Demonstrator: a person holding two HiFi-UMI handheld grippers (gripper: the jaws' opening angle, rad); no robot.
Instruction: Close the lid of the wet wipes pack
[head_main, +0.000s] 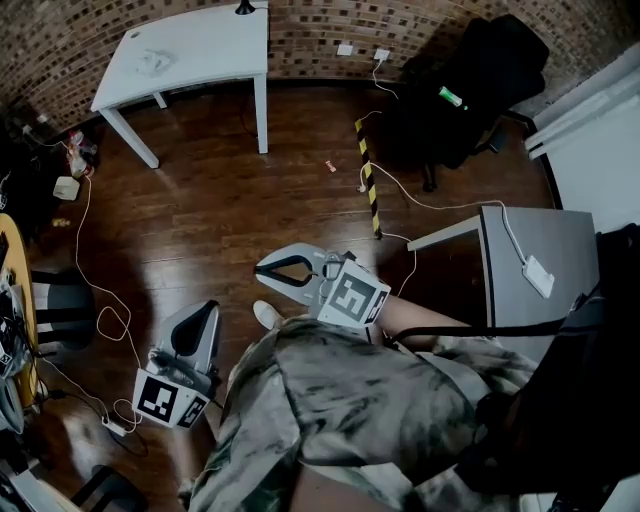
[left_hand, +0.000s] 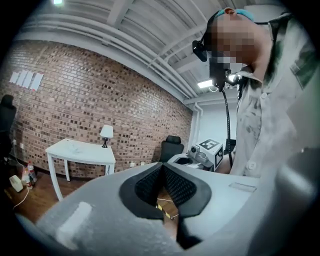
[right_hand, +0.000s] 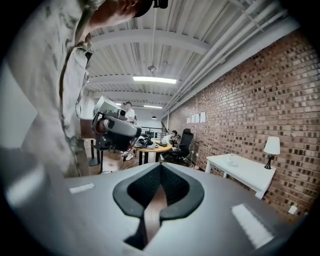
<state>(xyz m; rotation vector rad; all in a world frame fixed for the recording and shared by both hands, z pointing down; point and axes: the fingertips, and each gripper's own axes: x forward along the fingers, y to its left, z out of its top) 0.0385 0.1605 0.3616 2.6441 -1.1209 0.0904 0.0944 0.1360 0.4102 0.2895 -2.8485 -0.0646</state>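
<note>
Left gripper (left_hand: 161, 169) and right gripper (right_hand: 160, 168), both clenched tip to tip on nothing, hung low over the wooden floor (head_main: 220, 210). No wet wipes pack showed in any view. A white worktop (head_main: 200, 45) stood well ahead of both grippers, and a grey worktop (head_main: 545, 240) stood off to the right gripper's right. By judgement, the pack first had to be found; closed jaws would then suit pressing its lid flat.
</note>
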